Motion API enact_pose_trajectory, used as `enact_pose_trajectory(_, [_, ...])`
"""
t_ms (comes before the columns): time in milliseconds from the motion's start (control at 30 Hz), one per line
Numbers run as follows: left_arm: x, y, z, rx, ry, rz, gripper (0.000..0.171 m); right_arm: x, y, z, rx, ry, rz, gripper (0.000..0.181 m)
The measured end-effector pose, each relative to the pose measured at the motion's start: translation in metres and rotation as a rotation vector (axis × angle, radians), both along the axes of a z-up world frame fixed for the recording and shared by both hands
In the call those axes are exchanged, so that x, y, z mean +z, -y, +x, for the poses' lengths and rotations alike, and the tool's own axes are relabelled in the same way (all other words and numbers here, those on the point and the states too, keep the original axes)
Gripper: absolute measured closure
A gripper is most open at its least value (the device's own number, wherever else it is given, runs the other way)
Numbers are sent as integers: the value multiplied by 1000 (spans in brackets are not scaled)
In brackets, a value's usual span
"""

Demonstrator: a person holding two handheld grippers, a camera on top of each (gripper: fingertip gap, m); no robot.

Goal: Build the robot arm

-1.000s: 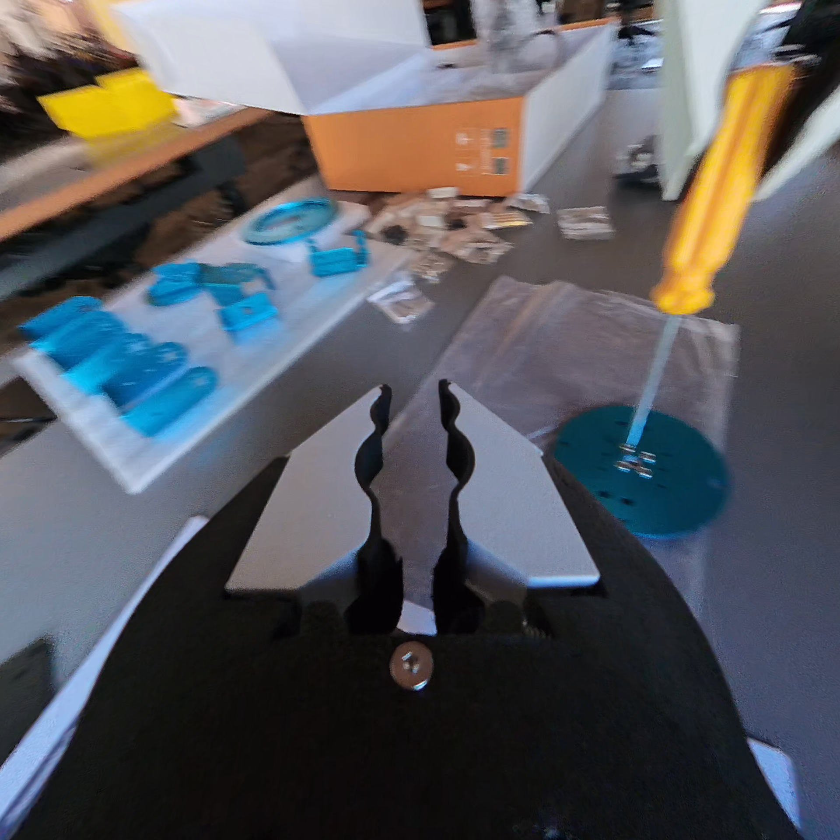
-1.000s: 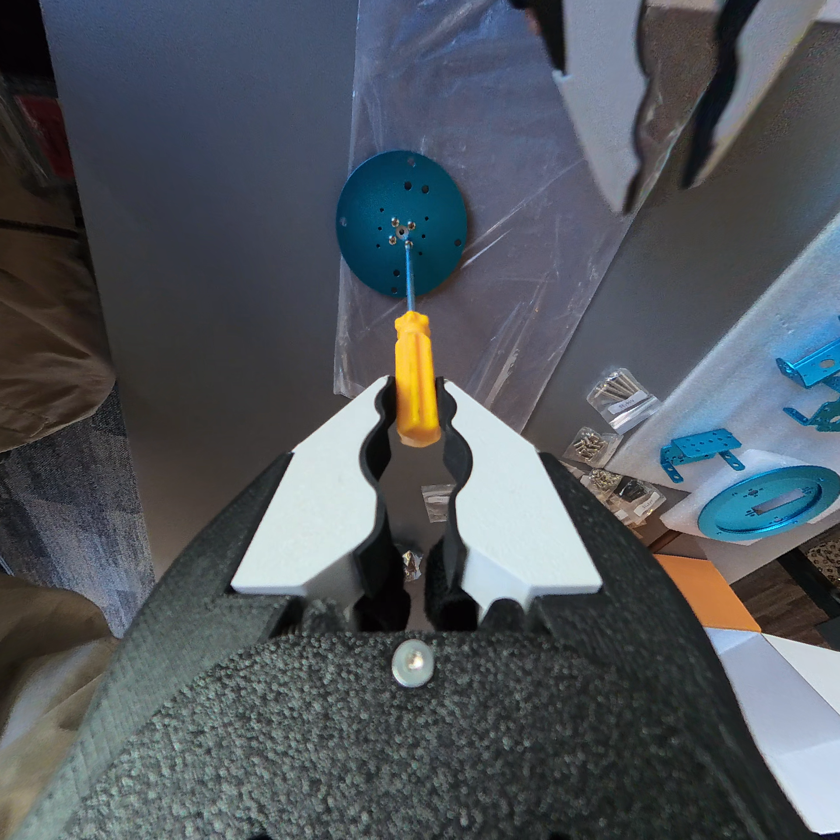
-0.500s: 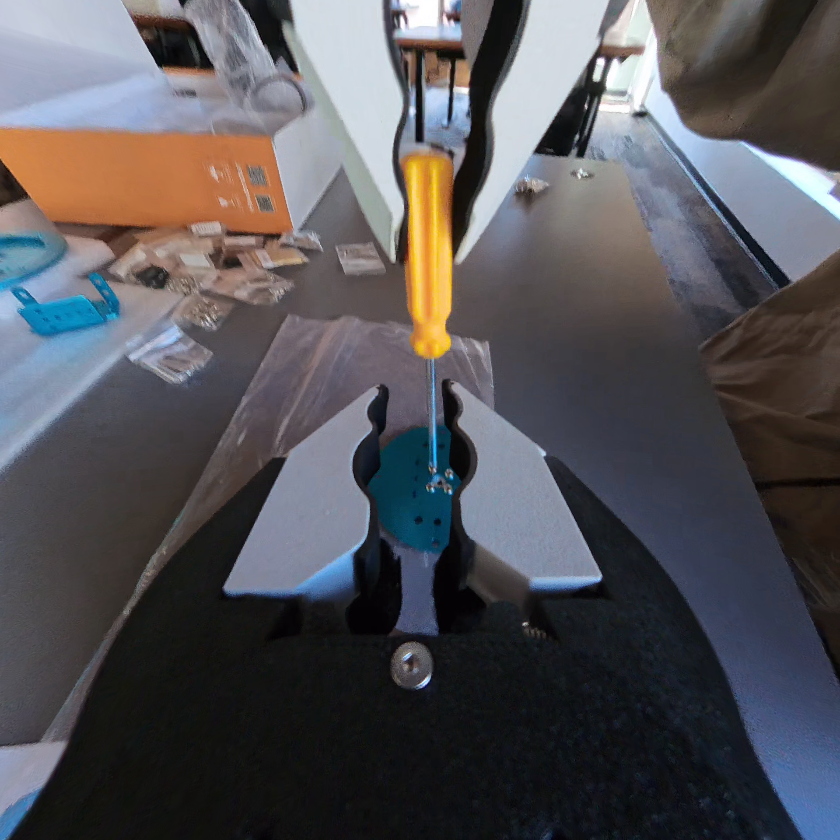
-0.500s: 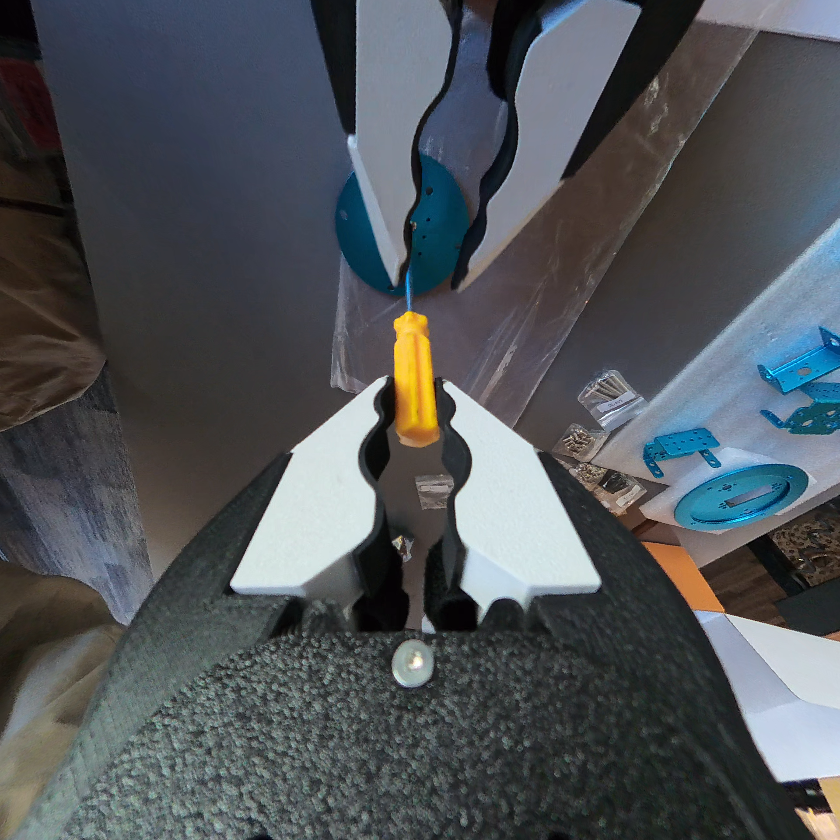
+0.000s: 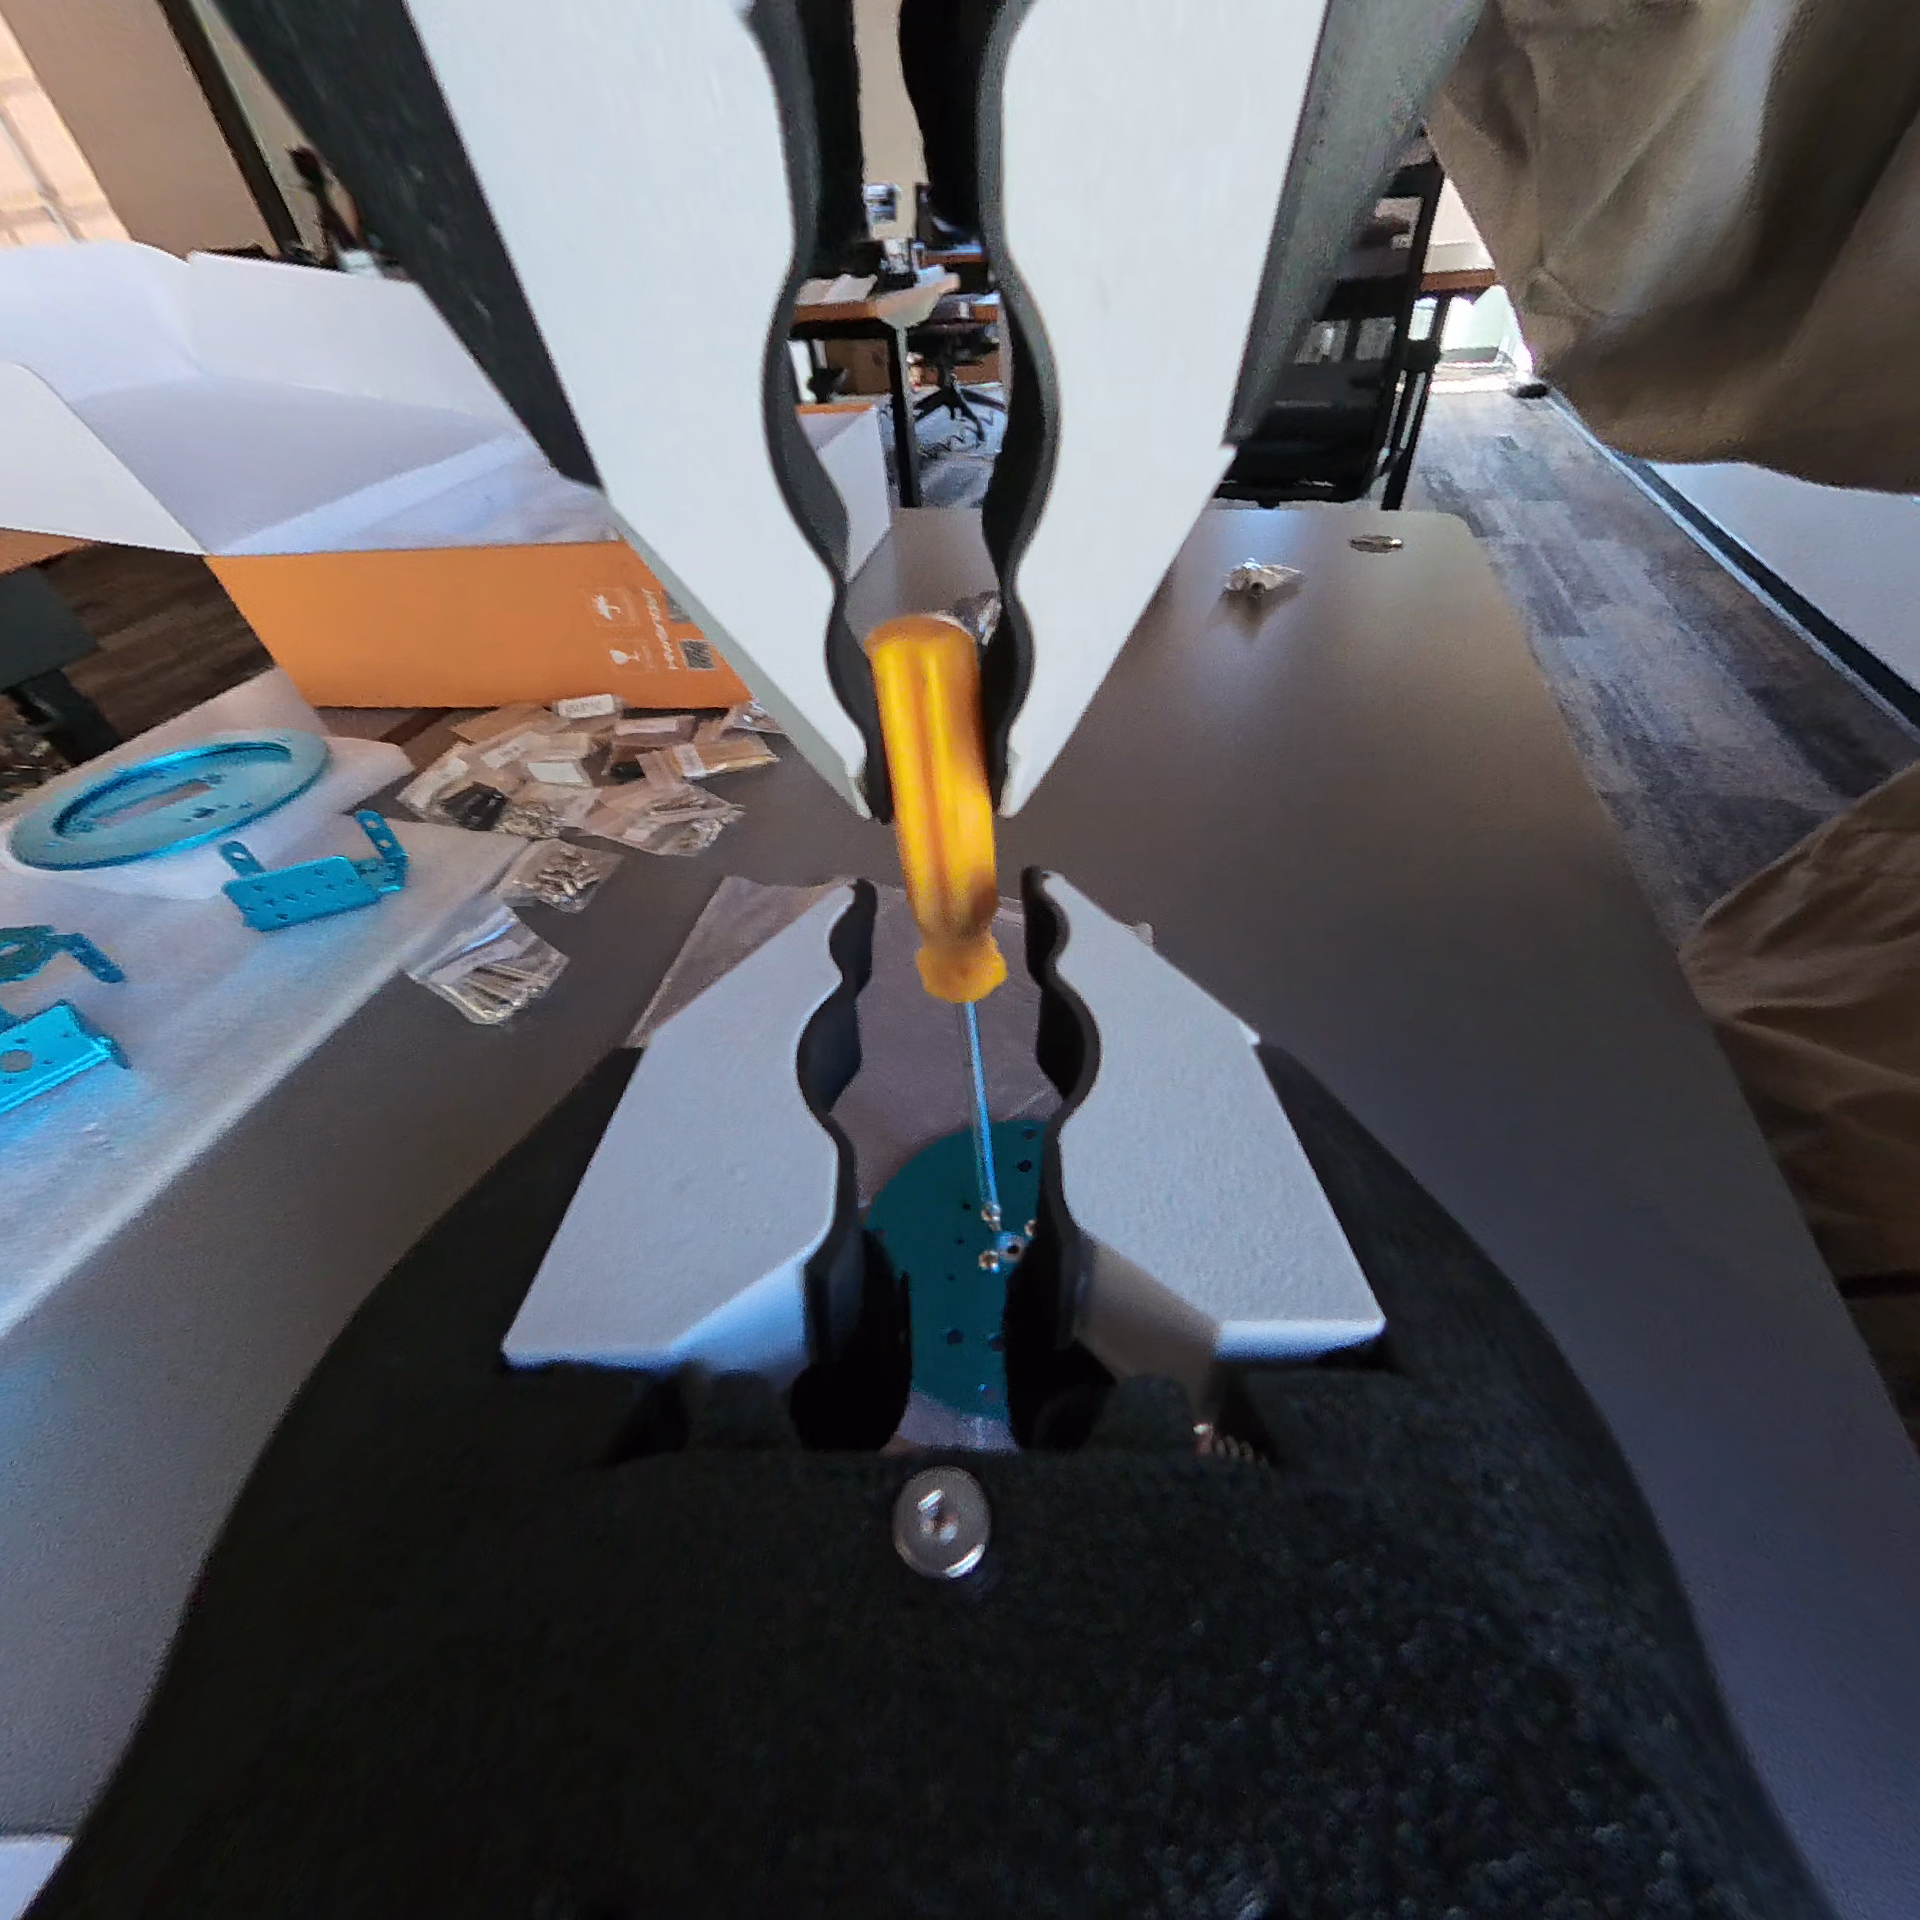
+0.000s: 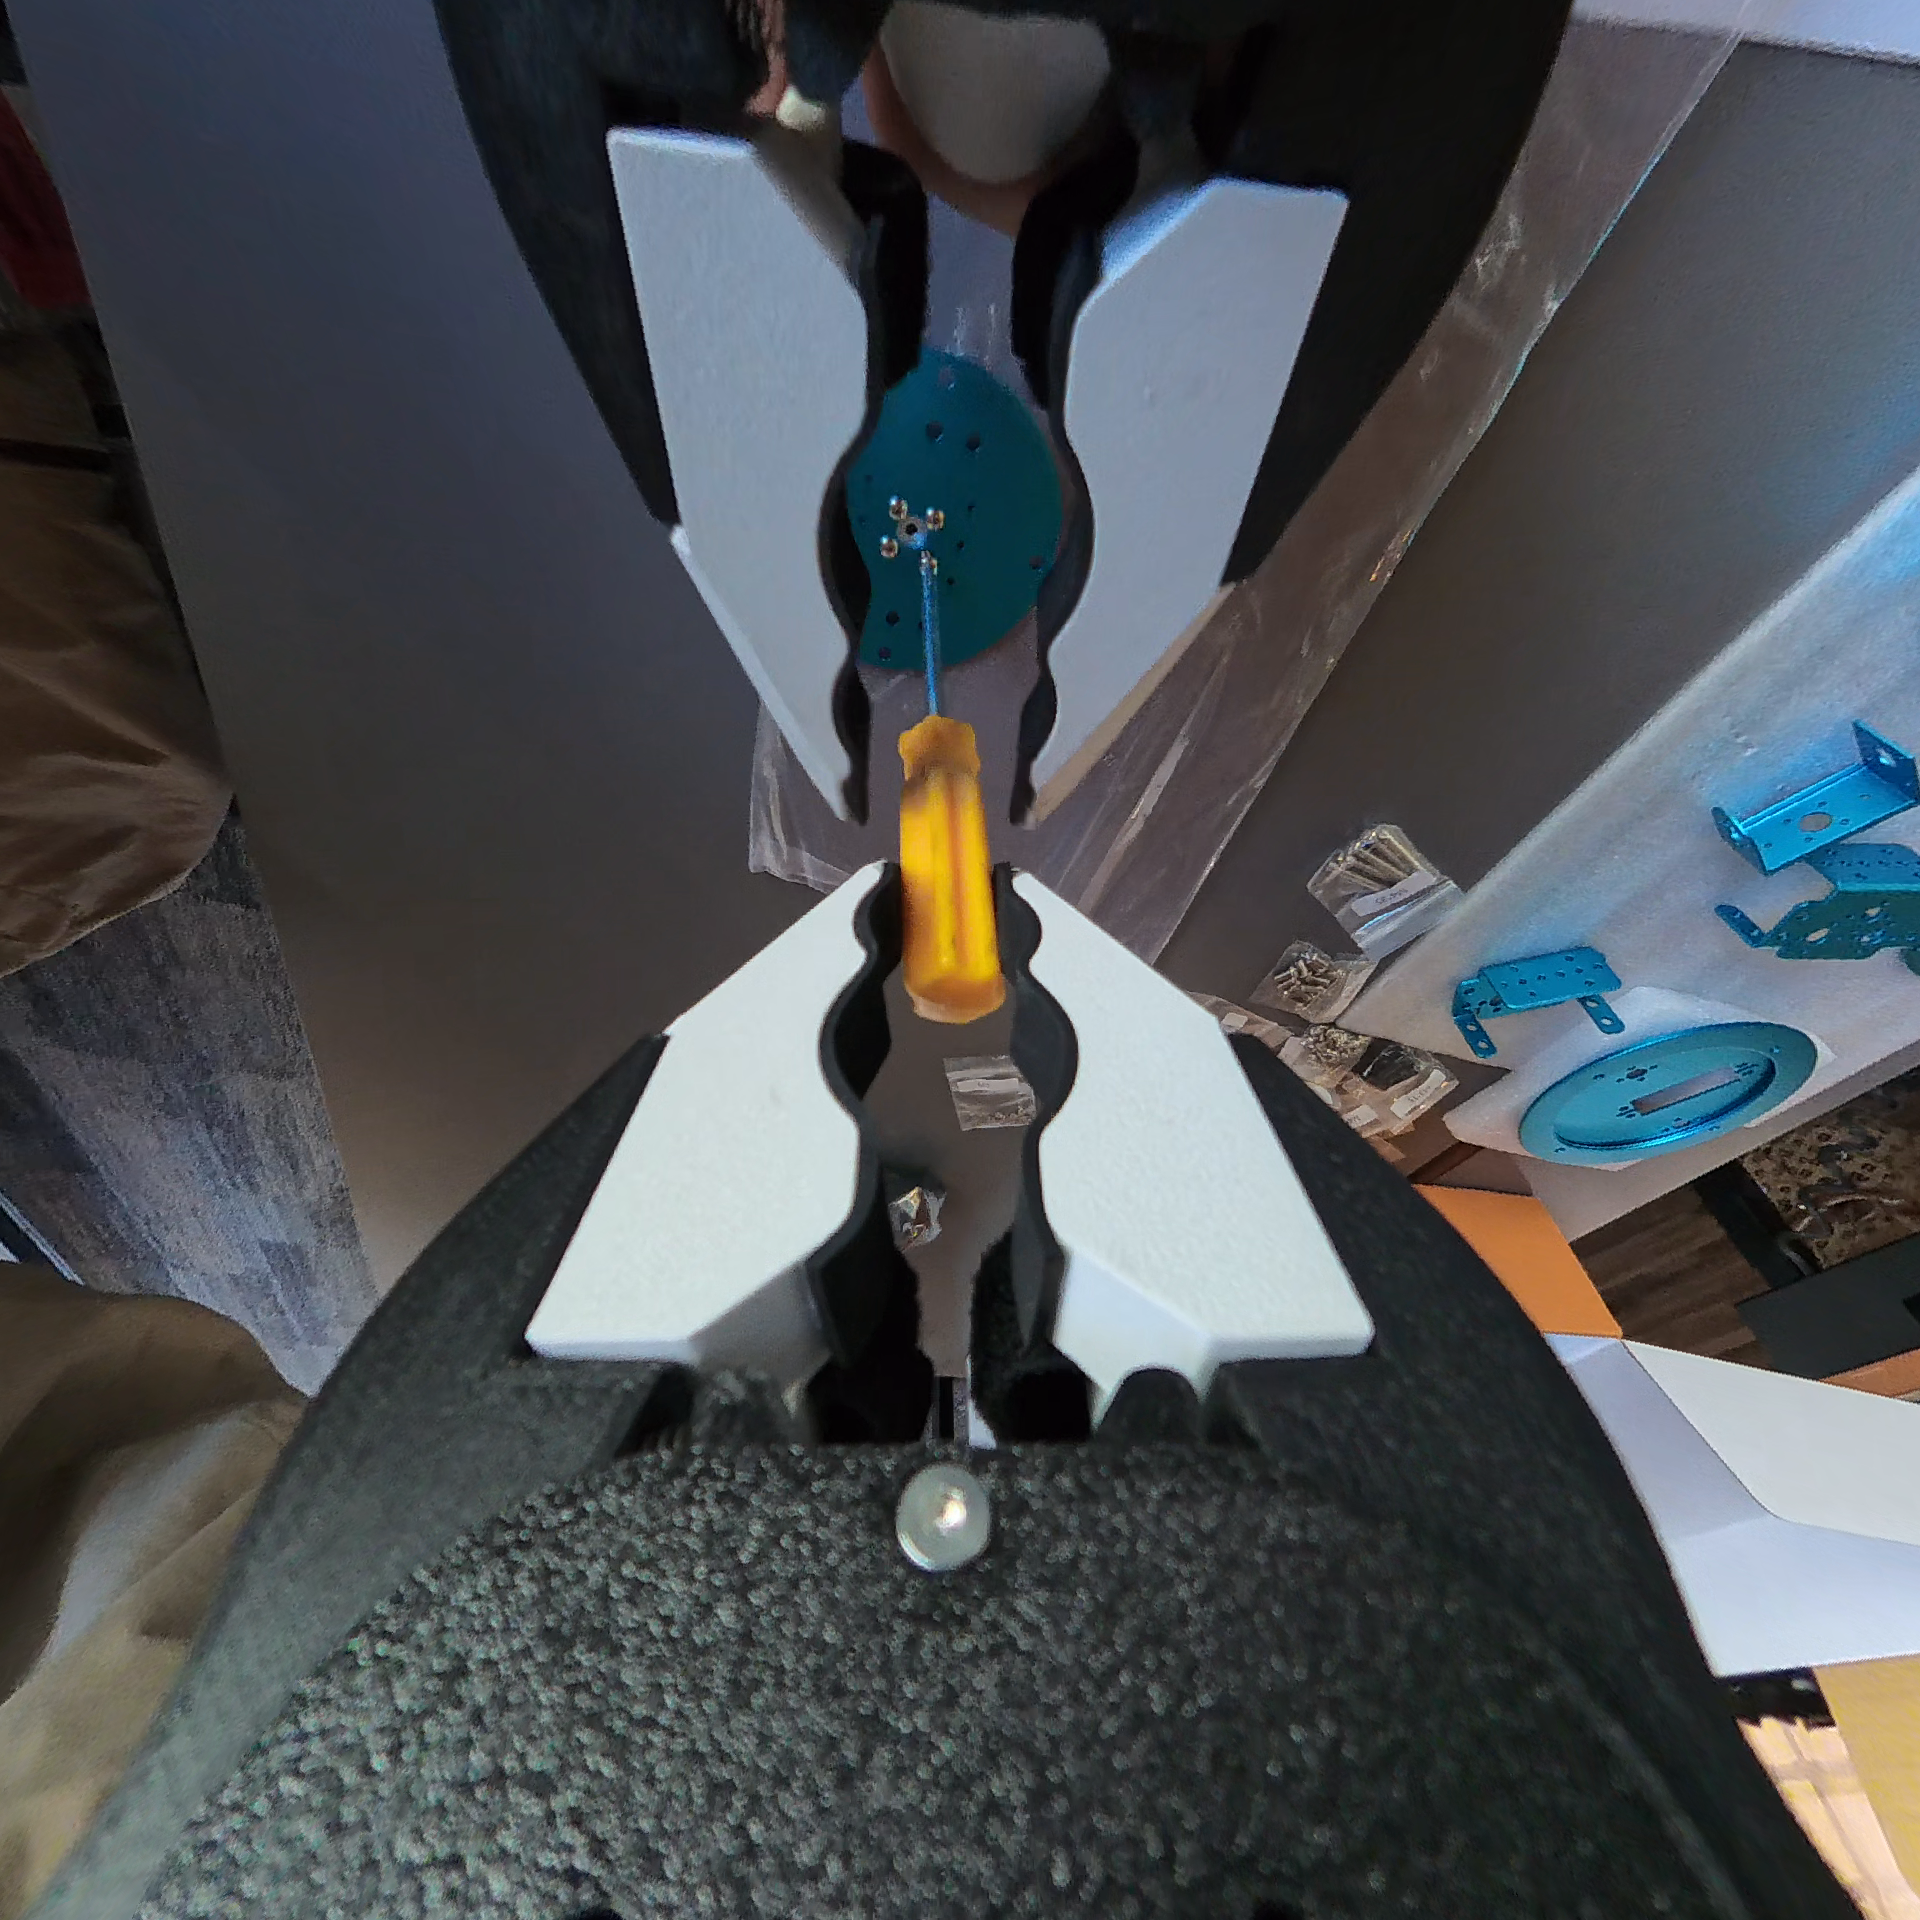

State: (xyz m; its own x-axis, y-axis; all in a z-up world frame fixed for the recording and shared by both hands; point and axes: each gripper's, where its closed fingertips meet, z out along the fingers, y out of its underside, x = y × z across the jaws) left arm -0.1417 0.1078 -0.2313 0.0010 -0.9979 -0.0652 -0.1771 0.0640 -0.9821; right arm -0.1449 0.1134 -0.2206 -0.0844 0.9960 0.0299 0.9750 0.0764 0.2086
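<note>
On the grey table (image 5: 1351, 935) lies a clear plastic sheet (image 6: 1195, 748) bearing the teal disc (image 6: 966, 540). My left claw (image 5: 948, 883) is spread, straddling it. My right claw (image 6: 945, 878) pinches the yellow screwdriver (image 6: 951, 914), tip on the disc's screws.

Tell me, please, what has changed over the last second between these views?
The left gripper swung in from the side and now faces the right gripper, its open fingers straddling the teal disc. The right gripper still clamps the yellow screwdriver, tip on the disc's centre screws.
</note>
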Motion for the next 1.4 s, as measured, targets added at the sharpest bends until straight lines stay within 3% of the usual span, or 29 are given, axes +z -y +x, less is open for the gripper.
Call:
enact_pose_trajectory(33, [1,-2,0,13,7,9,148,0,0,-1,-4,6,0,165])
enact_pose_trajectory(333, [1,1,-2,-39,47,-22,155,1,0,-5,-4,-18,-4,164])
enact_pose_trajectory(400, [2,1,-2,-48,55,-24,154,7,2,-10,4,-76,-6,157])
enact_pose_trajectory(533, [2,1,-4,-67,71,-41,154,39,-4,-11,117,-251,47,126])
enact_pose_trajectory(600, [2,1,-5,-72,75,-46,154,51,1,-14,175,-418,42,132])
enact_pose_trajectory(667, [2,1,-5,-79,75,-46,154,51,6,-11,169,-562,-4,133])
enact_pose_trajectory(767, [2,4,-5,-93,75,-40,154,40,4,-5,136,-750,-44,110])
enact_pose_trajectory(833, [2,6,-5,-100,74,-31,154,32,7,-3,102,-876,-120,124])
enact_pose_trajectory(967, [2,4,-7,-103,75,-35,154,27,12,-15,-5,-1277,-367,136])
enact_pose_trajectory(1067, [2,3,-8,-106,78,-46,154,13,11,-22,5,-1448,-402,143])
enact_pose_trajectory(1167, [2,2,-8,-106,80,-61,154,25,12,-26,32,-1625,-405,149])
enact_pose_trajectory(1300, [2,5,-8,-120,78,-68,154,24,10,-27,67,-1638,-319,165])
enact_pose_trajectory(1400, [1,5,-7,-101,54,-66,154,24,9,-26,67,-1625,-258,166])
